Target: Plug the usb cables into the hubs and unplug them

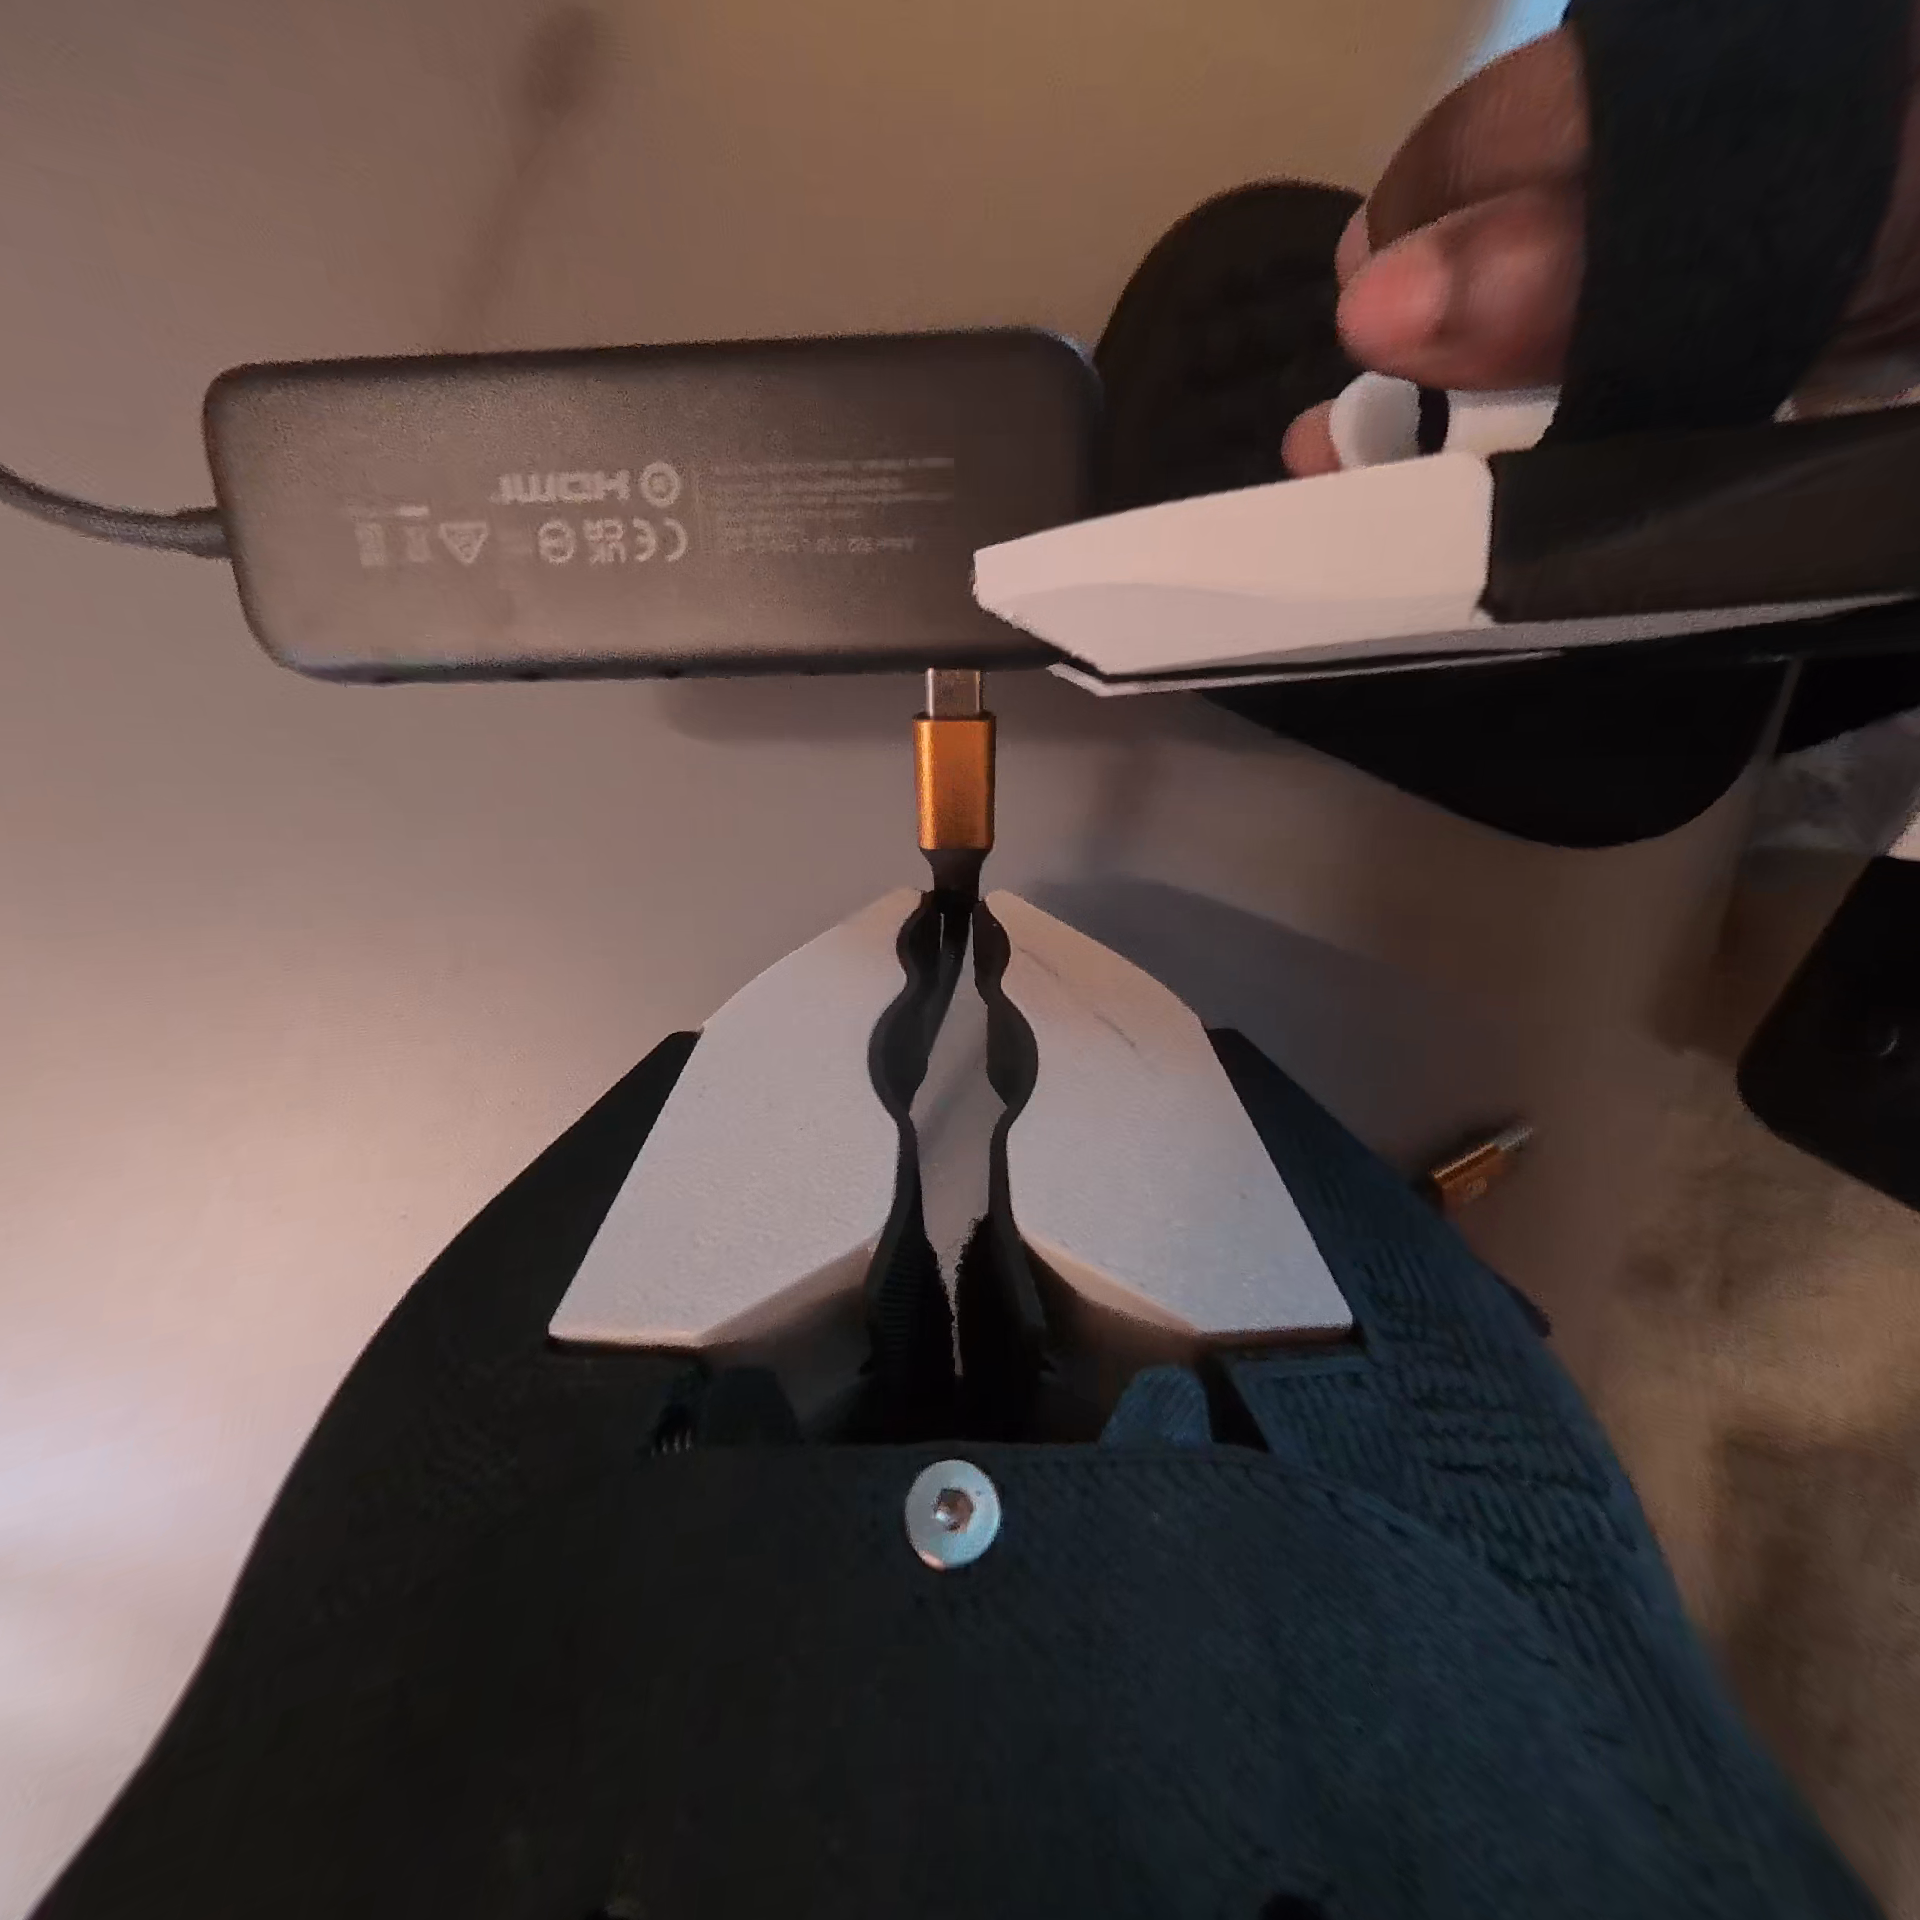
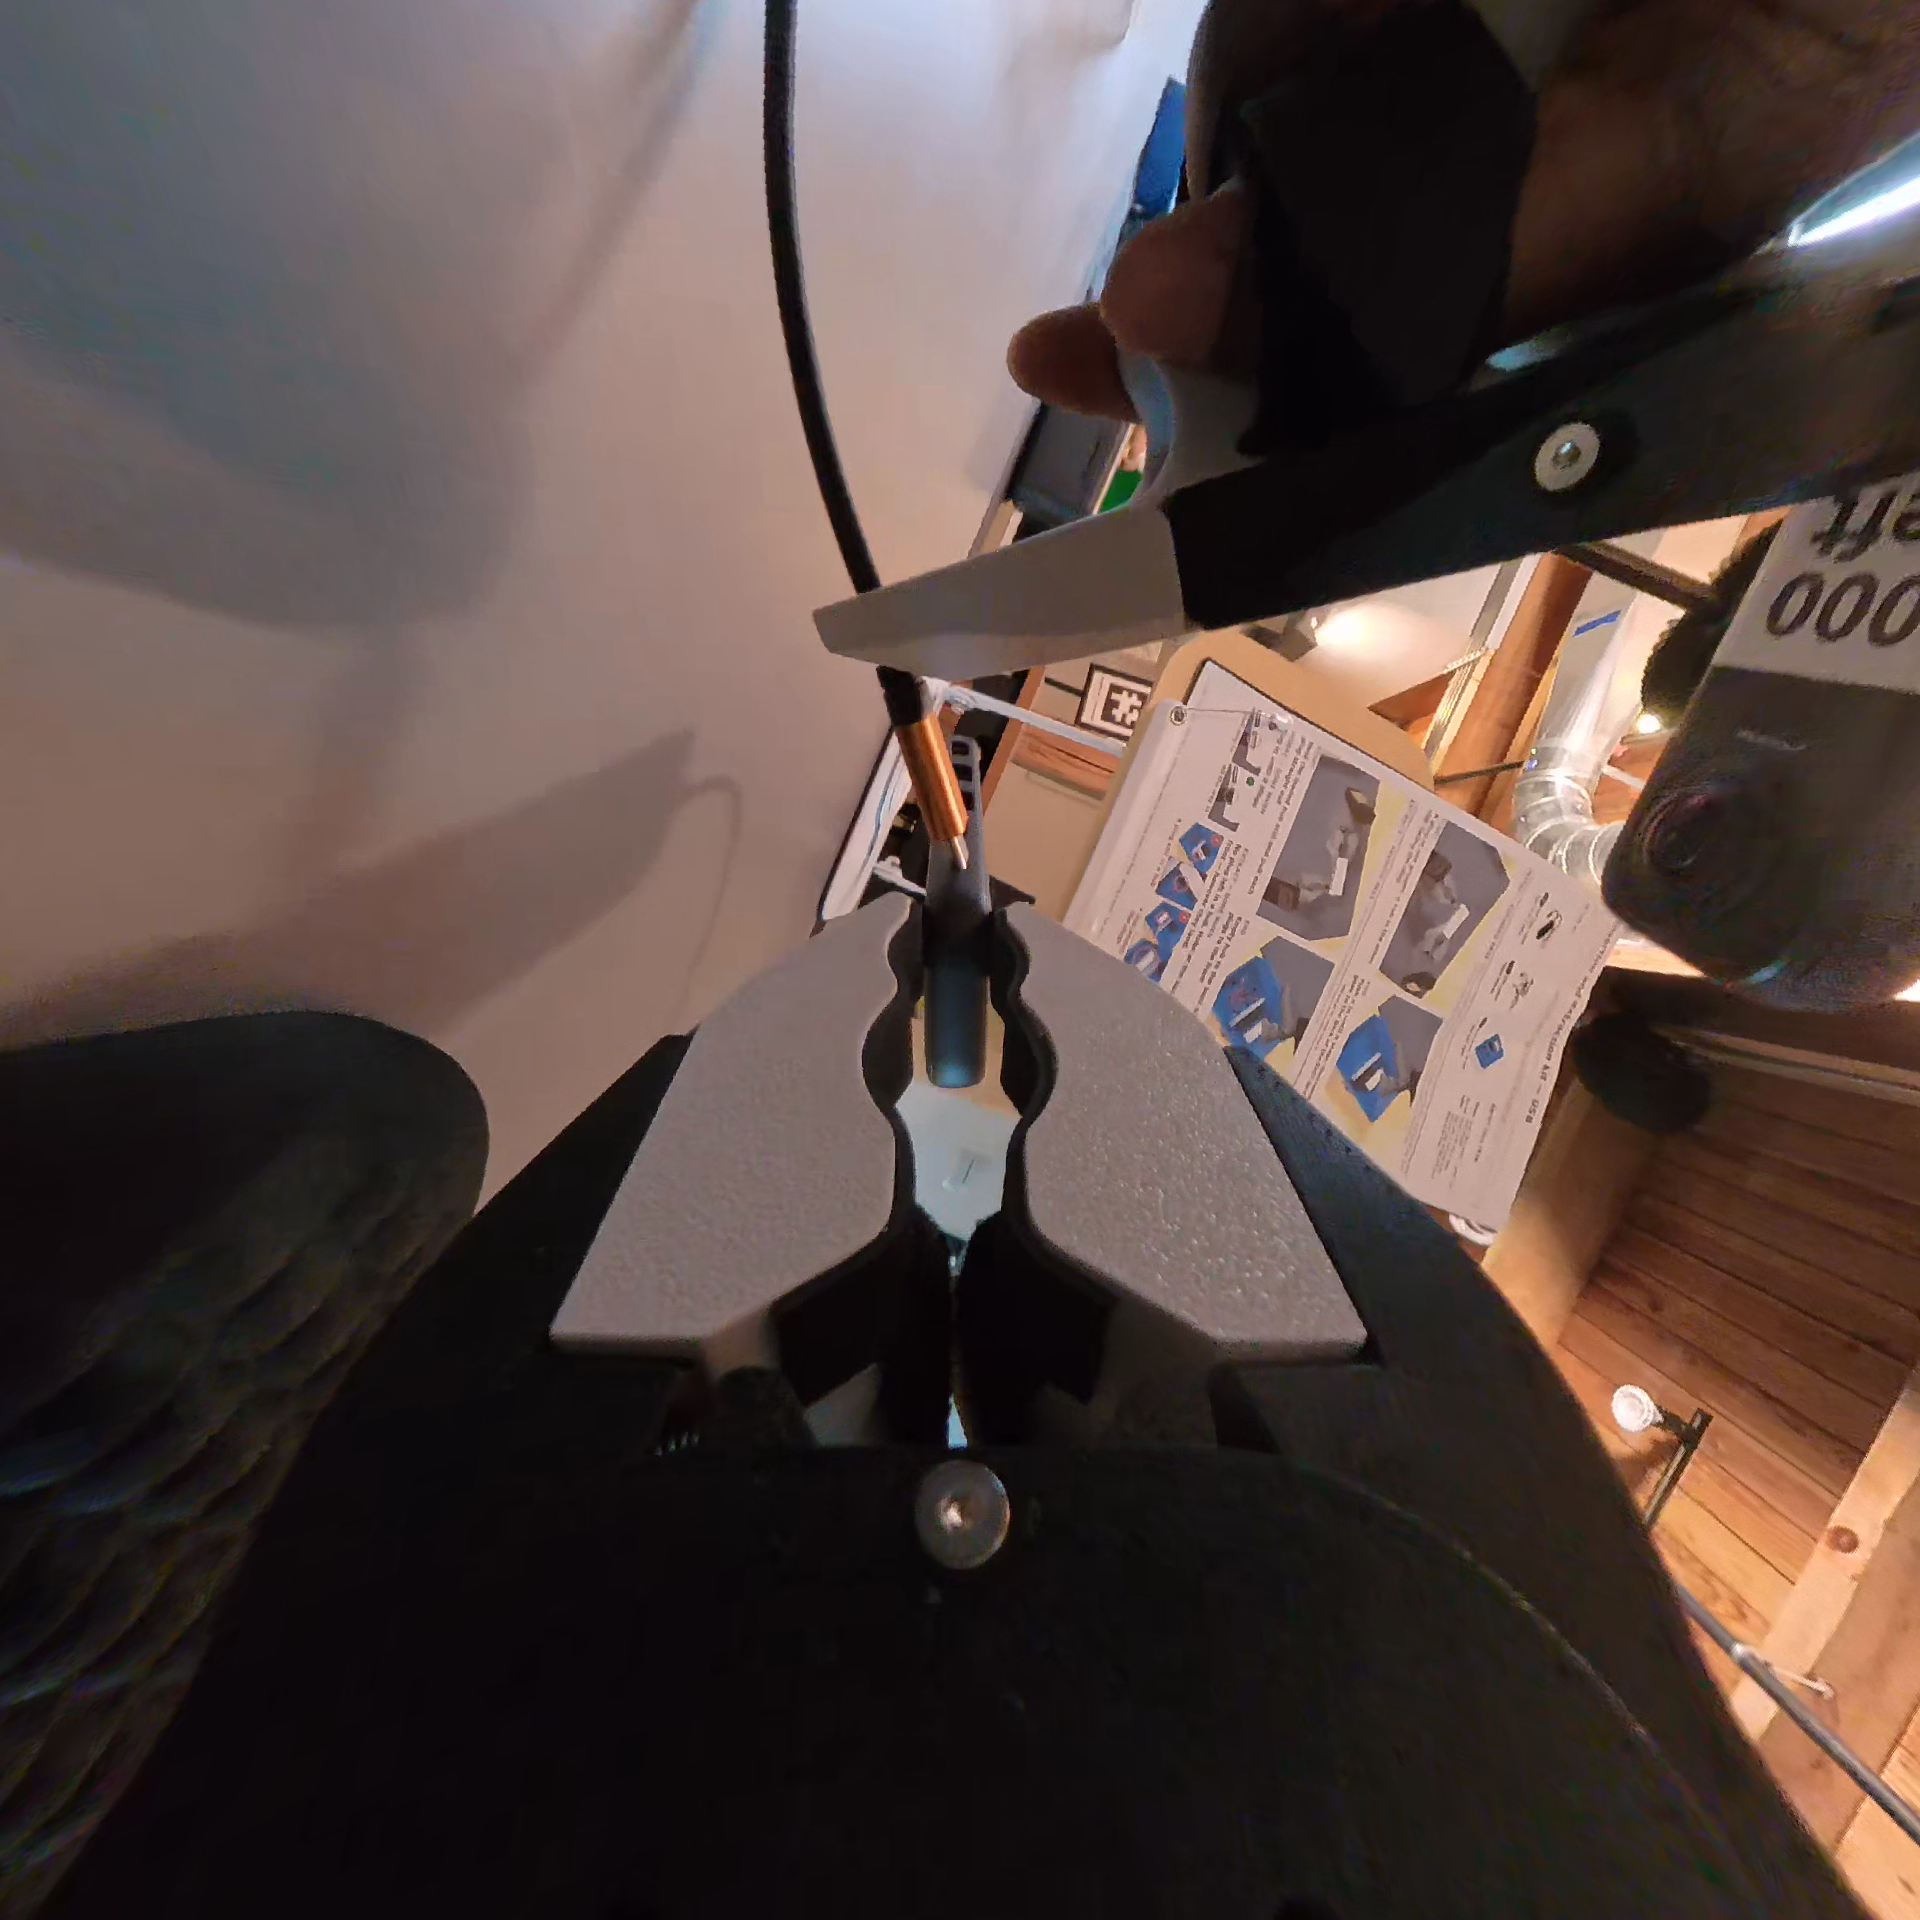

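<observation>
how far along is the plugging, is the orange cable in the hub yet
Not seated: the orange plug has its metal tip at the hub edge port, still largely exposed. In hand: left gripper pinches the cable, right gripper clamps the hub. Left: push home, then unplug.

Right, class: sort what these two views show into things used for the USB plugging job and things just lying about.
In use:
- grey hub
- orange-collared USB plug
- left gripper, shut on the cable
- right gripper, shut on the hub

Lying about:
- spare orange plug
- printed instruction sheet
</observation>
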{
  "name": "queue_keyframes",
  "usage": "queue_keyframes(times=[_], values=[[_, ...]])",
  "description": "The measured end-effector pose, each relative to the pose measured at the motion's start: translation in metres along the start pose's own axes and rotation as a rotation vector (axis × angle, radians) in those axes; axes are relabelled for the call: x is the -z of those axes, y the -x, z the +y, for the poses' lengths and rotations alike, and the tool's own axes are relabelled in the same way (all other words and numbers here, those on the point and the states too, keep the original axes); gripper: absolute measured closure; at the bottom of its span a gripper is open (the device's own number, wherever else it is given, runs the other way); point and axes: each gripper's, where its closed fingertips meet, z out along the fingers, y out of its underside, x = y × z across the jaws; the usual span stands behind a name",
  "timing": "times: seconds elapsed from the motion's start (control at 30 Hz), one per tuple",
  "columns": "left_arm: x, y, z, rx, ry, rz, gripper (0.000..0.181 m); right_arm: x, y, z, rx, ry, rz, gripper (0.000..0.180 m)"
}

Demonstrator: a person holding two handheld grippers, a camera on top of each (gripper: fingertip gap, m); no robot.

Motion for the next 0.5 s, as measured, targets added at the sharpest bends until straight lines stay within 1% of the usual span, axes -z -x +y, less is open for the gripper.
queue_keyframes(times=[0.23,0.3,0.5], values=[[-0.004,-0.004,0.011,-0.024,0.118,0.063,0.175,0.001,0.013,-0.005,0.069,-0.039,-0.035,0.168],[-0.008,-0.003,0.012,-0.033,0.141,0.059,0.175,0.0,0.016,-0.006,0.081,-0.031,-0.043,0.168],[-0.012,-0.004,0.005,-0.016,0.085,0.086,0.175,0.001,0.022,-0.002,0.058,-0.039,-0.056,0.168]])
